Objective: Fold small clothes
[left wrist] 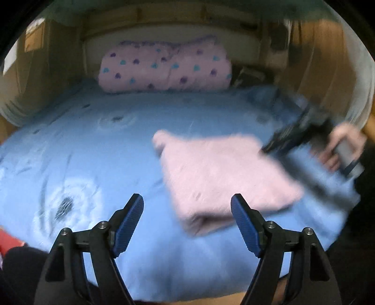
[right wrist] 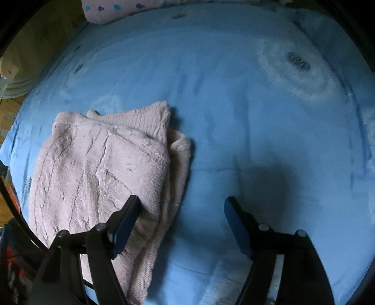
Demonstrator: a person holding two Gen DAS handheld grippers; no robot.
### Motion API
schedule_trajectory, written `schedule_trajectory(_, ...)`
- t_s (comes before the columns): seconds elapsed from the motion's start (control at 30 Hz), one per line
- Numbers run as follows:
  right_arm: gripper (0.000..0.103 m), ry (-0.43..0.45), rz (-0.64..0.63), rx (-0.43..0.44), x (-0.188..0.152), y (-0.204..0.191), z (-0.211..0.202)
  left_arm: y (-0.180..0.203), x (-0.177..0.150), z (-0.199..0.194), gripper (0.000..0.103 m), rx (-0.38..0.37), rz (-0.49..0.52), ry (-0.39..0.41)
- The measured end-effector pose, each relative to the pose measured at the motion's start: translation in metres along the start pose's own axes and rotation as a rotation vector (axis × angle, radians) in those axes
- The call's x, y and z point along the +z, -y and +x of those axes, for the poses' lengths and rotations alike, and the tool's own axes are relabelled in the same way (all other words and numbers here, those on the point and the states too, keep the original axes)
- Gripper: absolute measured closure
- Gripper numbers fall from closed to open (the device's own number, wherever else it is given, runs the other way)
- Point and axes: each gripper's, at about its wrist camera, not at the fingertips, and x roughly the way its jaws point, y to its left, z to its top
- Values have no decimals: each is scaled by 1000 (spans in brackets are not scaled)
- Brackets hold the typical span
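Note:
A pale pink knitted sweater lies folded into a thick rectangle on the blue bedspread. My left gripper is open and empty, above the bed just in front of the sweater's near edge. My right gripper is open and empty over the sweater's right edge; its left finger overlaps the knit, its right finger is over bare bedspread. In the left wrist view the right gripper shows blurred at the sweater's far right corner, held by a hand.
A pink rolled blanket with blue and purple hearts lies at the head of the bed by the wooden headboard. Wooden walls flank the bed. Something red sits at the lower left edge.

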Motion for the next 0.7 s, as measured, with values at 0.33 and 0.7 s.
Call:
schedule_trajectory(0.33,25,318,-58,-107,-7,-24,-55,-11,-17,42,54,-10,-118,-93)
schedule_trajectory(0.7,43,369,-408,214,-68,-150,-36,-19,-16,84,84,-46,-237,-230)
